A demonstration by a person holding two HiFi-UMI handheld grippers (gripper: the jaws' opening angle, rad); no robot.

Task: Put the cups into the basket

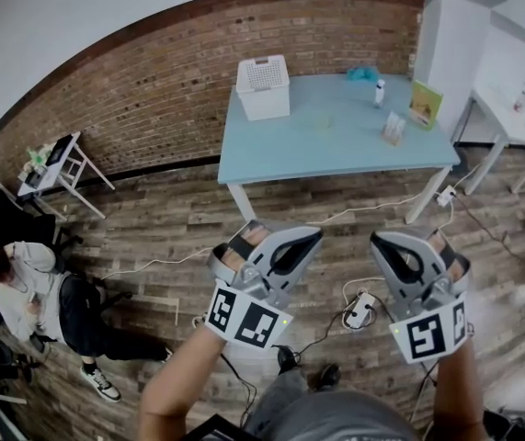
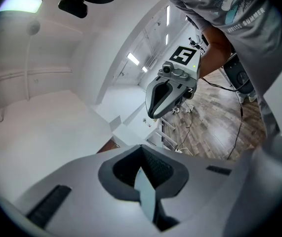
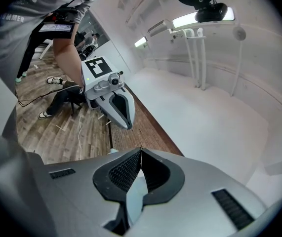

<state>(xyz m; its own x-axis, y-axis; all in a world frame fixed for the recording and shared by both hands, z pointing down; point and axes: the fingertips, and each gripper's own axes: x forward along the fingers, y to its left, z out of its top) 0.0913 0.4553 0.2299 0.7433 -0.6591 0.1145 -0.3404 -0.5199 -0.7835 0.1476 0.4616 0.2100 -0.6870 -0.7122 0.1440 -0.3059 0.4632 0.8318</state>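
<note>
The white perforated basket (image 1: 263, 86) stands on the far left corner of a light blue table (image 1: 336, 150). A faint clear shape (image 1: 315, 118) lies near the table's middle; I cannot tell whether it is a cup. My left gripper (image 1: 314, 236) and right gripper (image 1: 380, 240) hang side by side over the wooden floor, well short of the table. Both are shut with nothing between their jaws. The left gripper (image 2: 141, 149) has its pads meeting, with the right gripper (image 2: 168, 95) beyond it. The right gripper (image 3: 141, 153) is also shut, with the left gripper (image 3: 112, 105) beside it.
A small bottle (image 1: 380, 92), a clear holder (image 1: 393, 129) and a standing card (image 1: 425, 105) occupy the table's right side. A seated person (image 1: 32, 292) and a small white stand (image 1: 60, 162) are at left. A white table (image 1: 510, 118) is at right. Cables and a power strip (image 1: 361, 310) lie on the floor.
</note>
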